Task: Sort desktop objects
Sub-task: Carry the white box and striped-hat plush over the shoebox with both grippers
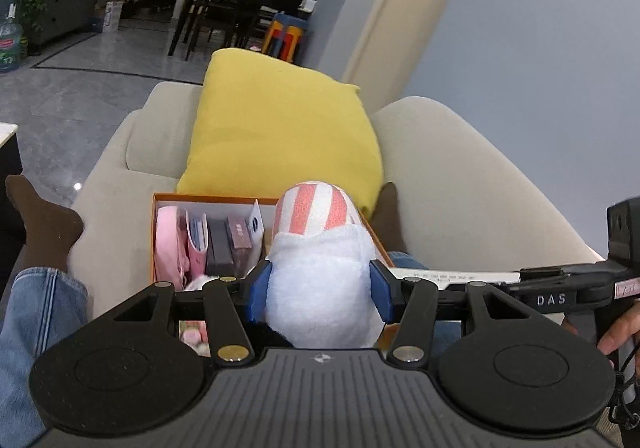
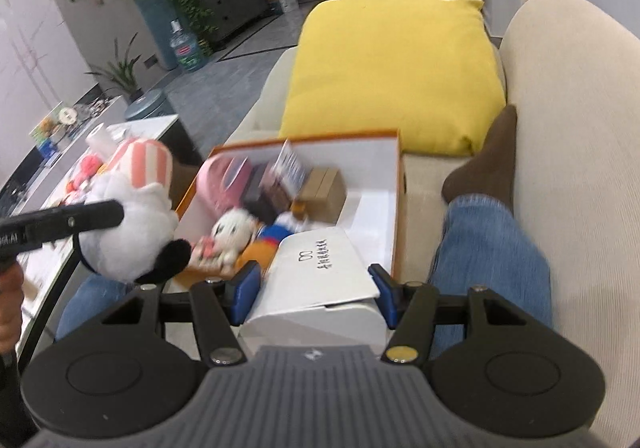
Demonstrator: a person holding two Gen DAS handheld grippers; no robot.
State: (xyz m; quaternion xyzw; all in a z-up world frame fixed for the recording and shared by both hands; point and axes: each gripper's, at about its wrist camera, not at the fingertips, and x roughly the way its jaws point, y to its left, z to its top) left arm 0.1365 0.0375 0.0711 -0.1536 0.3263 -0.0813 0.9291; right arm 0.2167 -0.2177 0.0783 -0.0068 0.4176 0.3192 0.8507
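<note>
A white plush toy (image 1: 320,288) with a pink-striped part is pinched between the blue pads of my left gripper (image 1: 320,290), just above the near edge of the orange storage box (image 1: 160,204). The right wrist view shows the same toy (image 2: 132,224) hanging left of the box (image 2: 396,208). My right gripper (image 2: 316,294) is shut on a white carton with handwriting (image 2: 320,268), held over the box's near end. Inside the box are a pink pouch (image 2: 216,176), dark cases, a brown carton (image 2: 324,188) and a small duck plush (image 2: 240,236).
The box rests on a person's lap on a beige sofa (image 2: 580,128). Their jeans (image 2: 480,248) and brown socks (image 2: 488,168) flank it. A yellow cushion (image 1: 280,136) lies behind it. A low table (image 2: 80,168) with toys and small items stands to the left.
</note>
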